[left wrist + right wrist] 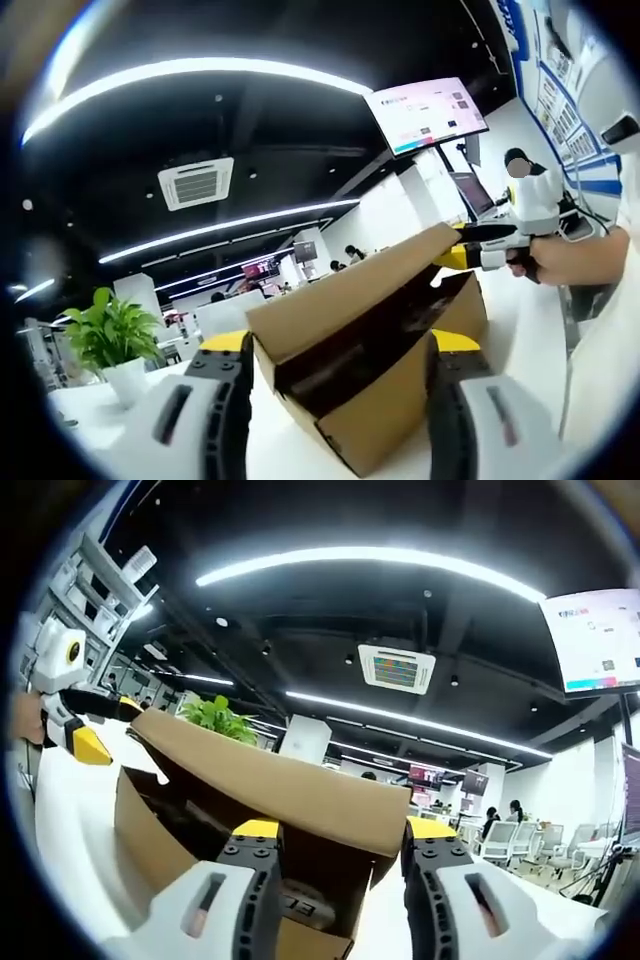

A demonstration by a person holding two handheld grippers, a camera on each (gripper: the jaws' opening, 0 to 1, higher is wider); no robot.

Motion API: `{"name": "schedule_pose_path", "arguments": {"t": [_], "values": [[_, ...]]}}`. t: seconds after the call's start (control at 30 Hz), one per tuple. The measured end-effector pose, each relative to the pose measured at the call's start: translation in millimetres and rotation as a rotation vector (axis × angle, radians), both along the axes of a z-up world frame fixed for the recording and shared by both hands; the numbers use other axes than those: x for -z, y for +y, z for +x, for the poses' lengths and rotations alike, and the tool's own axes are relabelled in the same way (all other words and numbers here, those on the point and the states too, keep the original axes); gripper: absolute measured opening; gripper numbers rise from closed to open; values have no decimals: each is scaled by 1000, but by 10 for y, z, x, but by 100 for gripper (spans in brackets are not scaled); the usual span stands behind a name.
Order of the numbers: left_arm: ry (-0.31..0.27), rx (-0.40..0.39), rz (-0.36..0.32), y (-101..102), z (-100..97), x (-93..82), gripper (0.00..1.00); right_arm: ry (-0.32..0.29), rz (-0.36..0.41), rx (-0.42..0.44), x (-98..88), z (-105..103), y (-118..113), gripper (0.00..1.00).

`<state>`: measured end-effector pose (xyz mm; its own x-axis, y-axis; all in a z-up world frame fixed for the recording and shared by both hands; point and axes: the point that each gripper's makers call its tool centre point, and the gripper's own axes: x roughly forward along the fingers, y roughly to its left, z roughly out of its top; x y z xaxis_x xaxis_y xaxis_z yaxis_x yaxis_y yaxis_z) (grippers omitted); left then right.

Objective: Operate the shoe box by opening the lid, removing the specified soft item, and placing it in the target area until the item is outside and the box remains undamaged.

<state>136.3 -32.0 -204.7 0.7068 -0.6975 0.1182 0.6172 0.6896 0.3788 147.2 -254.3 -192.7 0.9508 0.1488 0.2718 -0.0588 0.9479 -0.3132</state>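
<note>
A brown cardboard shoe box (385,400) lies on a white table with its lid (340,295) tilted up, and the inside shows dark under it. My left gripper (342,345) is open, its jaws wide apart on either side of the box's near end. In the left gripper view the right gripper (470,245), held by a hand (565,258), pinches the lid's far corner. In the right gripper view the lid (300,780) runs between the jaws of my right gripper (342,830), which is shut on its edge. The left gripper (85,720) stands at the lid's far end. The box's contents are hidden.
A potted green plant (112,335) stands on the white table (90,410) to the left of the box. A screen (428,113) hangs up on the right. White desks and chairs (520,842) and several people are far behind.
</note>
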Motion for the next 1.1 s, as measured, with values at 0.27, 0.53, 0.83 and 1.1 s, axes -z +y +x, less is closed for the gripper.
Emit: {"name": "schedule_pose_path", "arguments": {"t": [0.27, 0.53, 0.83, 1.1], "values": [[40, 55, -79, 16, -20, -122, 72, 9, 2, -7, -72, 20, -20, 42], [14, 48, -35, 64, -27, -133, 67, -11, -44, 44, -141, 61, -122, 27], [5, 50, -11, 54, -36, -122, 67, -11, -76, 64, -165, 113, -191, 21], [-4, 40, 19, 58, -27, -115, 66, 20, 31, 53, -157, 146, -325, 7]]}}
